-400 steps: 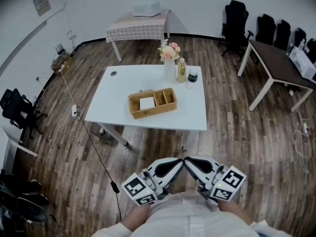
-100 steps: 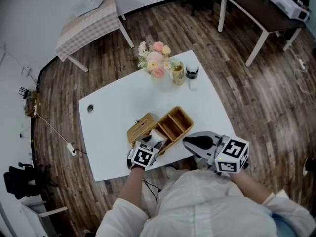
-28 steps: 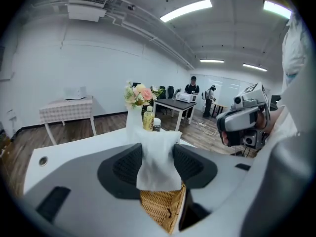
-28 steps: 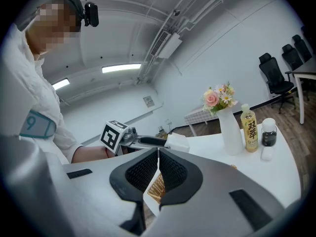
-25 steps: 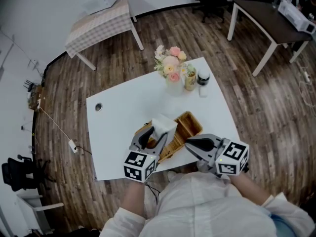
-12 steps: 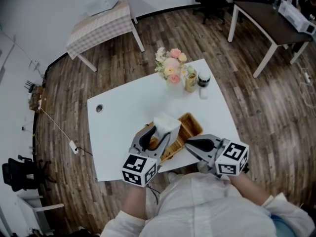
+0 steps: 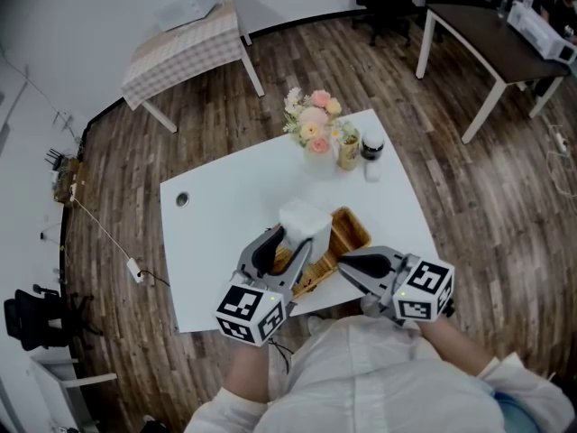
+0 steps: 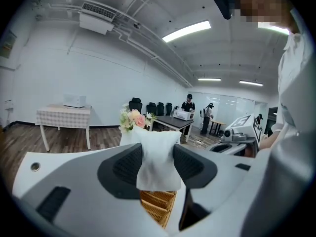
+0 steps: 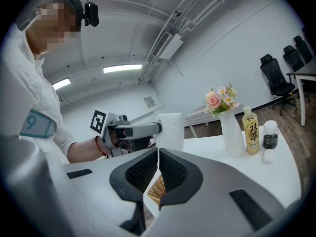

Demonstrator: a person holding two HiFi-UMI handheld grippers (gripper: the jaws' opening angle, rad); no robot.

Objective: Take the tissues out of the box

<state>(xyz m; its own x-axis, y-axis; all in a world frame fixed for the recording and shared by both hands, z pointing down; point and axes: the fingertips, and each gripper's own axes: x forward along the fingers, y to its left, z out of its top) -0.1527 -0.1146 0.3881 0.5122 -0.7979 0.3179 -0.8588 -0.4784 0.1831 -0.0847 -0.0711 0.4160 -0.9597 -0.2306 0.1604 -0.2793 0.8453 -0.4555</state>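
While the left tool (image 7: 290, 239) holds a white tissue (image 7: 305, 221) up over the wicker box (image 7: 343, 233), the head view hides the box's left part. Only its right end and a strip of weave show, so its compartments cannot be counted. The left tool's jaws are clamped on the tissue, which stands up between them with its lower edge apart from the box. Whether it is one sheet or several folded together cannot be told. In the left gripper view, just a wedge of the box shows under the tissue.

The right tool (image 7: 343, 260) hangs just right of the box at the near edge of the white tabletop (image 7: 225, 224). Its jaws are together at the tips with nothing between them. The person's hands are mostly hidden behind the marker cubes.

There are two tools, one tissue out and one box. At the far edge of the tabletop stand one vase of flowers (image 7: 313, 124), one bottle (image 7: 348, 147) with a yellow label and one small dark jar (image 7: 371, 144). One small white thing (image 7: 372, 171) lies beside the jar, too small to make out. On the floor beyond stands one checked-cloth table (image 7: 185, 48) at the left. At the right is one dark table (image 7: 487, 34), cut off by the frame. Two people (image 8: 188, 102) stand far off in the left gripper view.
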